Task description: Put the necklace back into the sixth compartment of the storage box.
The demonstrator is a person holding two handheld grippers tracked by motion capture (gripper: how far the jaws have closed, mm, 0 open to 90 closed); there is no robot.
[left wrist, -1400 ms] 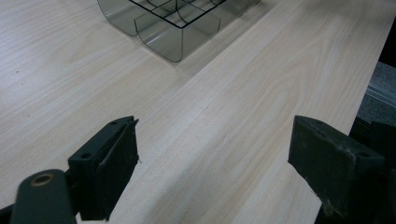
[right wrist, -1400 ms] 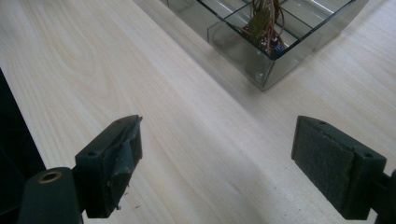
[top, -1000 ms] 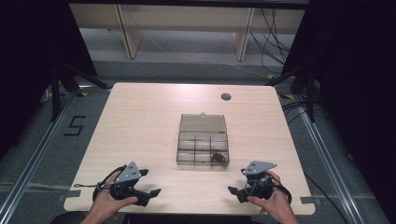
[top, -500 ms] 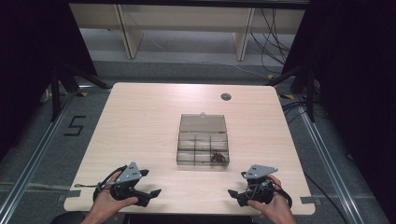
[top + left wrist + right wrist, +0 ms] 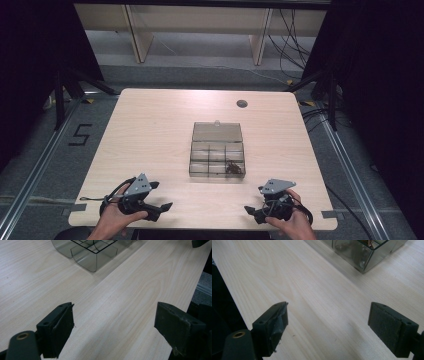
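High view: organizer box (image 5: 217, 150) beyond both tongs (apart).

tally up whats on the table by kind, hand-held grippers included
hand-held gripper: 2, left and right, both open
clear plastic box with compartments, lid open: 1
dark tangled bits in the box's near right compartment: 1 clump
round hole cover in the table top: 1
total: 5
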